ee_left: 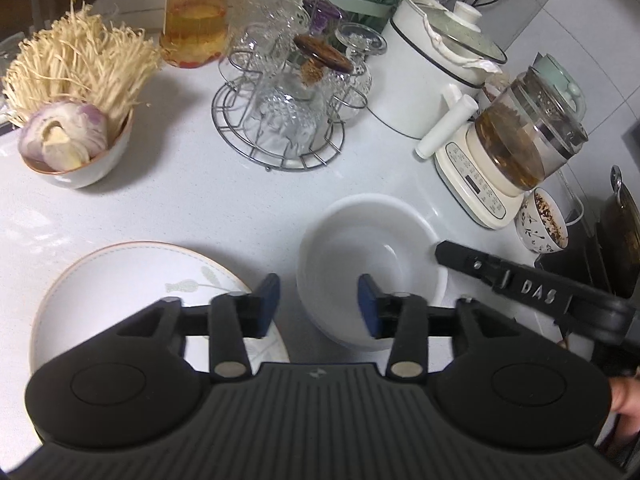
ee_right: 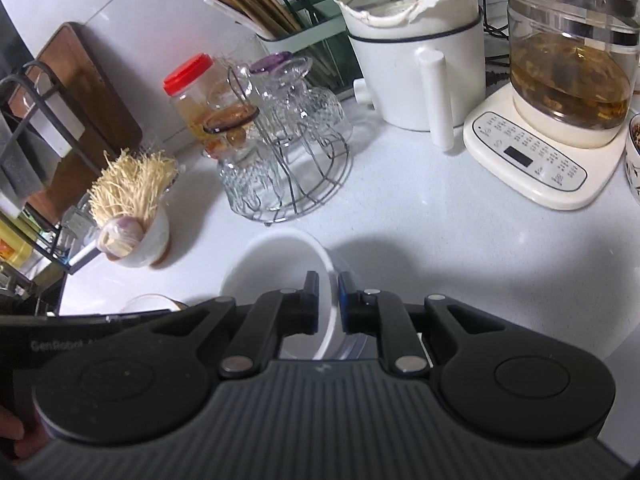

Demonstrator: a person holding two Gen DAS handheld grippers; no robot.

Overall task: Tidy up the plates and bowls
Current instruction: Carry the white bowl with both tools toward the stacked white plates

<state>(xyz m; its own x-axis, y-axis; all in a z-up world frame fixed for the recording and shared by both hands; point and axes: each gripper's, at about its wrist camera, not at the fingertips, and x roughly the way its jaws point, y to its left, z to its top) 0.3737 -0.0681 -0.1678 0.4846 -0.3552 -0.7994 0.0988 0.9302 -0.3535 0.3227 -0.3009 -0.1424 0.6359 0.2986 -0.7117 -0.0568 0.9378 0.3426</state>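
This is a home kitchen. A white countertop [ee_left: 200,200] holds cooking things. At 12 o'clock stands a wire rack of upside-down glasses [ee_left: 286,120]. At 1 o'clock is a white pot with a lid [ee_left: 436,76]. At 2 o'clock sits a glass kettle [ee_left: 532,136]. At 10 o'clock is a bowl of mushrooms and onion [ee_left: 76,132].

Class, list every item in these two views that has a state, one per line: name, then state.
Left tool: open, empty.
Right tool: straddling the white bowl's rim.
White bowl: upright, empty, on the counter.
Plate: flat, empty.
Red-lidded jar: closed.
White pot: lid on.
Glass kettle: partly filled.
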